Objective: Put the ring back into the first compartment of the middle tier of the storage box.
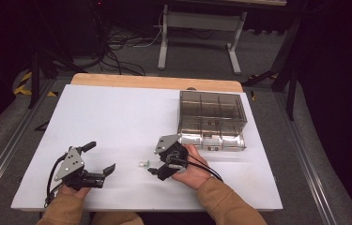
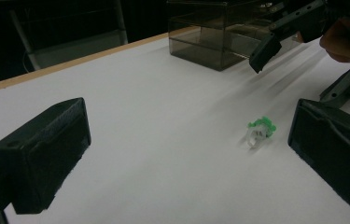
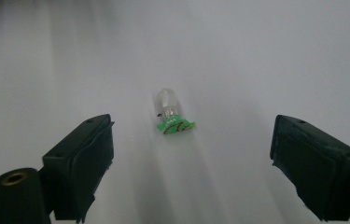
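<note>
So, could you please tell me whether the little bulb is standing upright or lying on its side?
Lying on its side. The bulb rests lengthwise on the white table, green base toward the right tool's camera.

Dim room, grey floor (image 1: 267, 51), white-legged desk (image 1: 201, 21) behind table (image 1: 117, 117).

- One small clear bulb with a green base (image 3: 170, 112), lying on the white tabletop (image 1: 117, 117).
- One smoky transparent compartment box (image 1: 212, 119).
- Two hand-held tongs: left tongs (image 1: 99, 159), right tongs (image 1: 151, 169).
</note>
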Motion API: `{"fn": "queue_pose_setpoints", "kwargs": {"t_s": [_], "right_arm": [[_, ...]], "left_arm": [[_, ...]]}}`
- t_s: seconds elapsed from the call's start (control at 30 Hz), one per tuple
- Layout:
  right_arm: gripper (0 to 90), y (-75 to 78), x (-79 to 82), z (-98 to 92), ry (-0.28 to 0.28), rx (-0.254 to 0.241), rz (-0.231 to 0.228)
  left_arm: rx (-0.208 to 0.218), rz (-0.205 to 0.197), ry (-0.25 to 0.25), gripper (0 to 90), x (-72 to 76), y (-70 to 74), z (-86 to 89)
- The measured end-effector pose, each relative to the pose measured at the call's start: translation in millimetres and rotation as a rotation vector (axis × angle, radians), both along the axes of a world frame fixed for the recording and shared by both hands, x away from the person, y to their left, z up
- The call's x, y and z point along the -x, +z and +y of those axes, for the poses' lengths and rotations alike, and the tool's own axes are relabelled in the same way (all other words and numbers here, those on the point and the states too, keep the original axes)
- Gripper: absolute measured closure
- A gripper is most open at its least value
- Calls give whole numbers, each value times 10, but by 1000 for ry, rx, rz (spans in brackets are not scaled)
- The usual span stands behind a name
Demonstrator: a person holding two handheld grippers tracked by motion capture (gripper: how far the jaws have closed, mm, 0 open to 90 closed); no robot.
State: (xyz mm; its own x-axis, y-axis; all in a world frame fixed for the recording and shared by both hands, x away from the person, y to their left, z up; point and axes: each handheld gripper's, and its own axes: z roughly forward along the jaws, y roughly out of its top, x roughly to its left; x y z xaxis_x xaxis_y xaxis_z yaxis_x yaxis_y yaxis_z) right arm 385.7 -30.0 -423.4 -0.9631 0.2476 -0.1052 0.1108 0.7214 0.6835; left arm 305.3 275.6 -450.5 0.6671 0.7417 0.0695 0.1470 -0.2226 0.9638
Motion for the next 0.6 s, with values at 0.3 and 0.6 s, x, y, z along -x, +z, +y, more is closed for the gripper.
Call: {"fn": "queue_pose_setpoints", "kwargs": {"t_s": [0.3,0.6], "right_arm": [[166,-114,-21,137,12,22,24],[225,-194,-24,216,14,32,35]], "left_arm": [[-3,-3,-1,2,-1,1,3],[-4,-2,-3,2,0,2,3]]}}
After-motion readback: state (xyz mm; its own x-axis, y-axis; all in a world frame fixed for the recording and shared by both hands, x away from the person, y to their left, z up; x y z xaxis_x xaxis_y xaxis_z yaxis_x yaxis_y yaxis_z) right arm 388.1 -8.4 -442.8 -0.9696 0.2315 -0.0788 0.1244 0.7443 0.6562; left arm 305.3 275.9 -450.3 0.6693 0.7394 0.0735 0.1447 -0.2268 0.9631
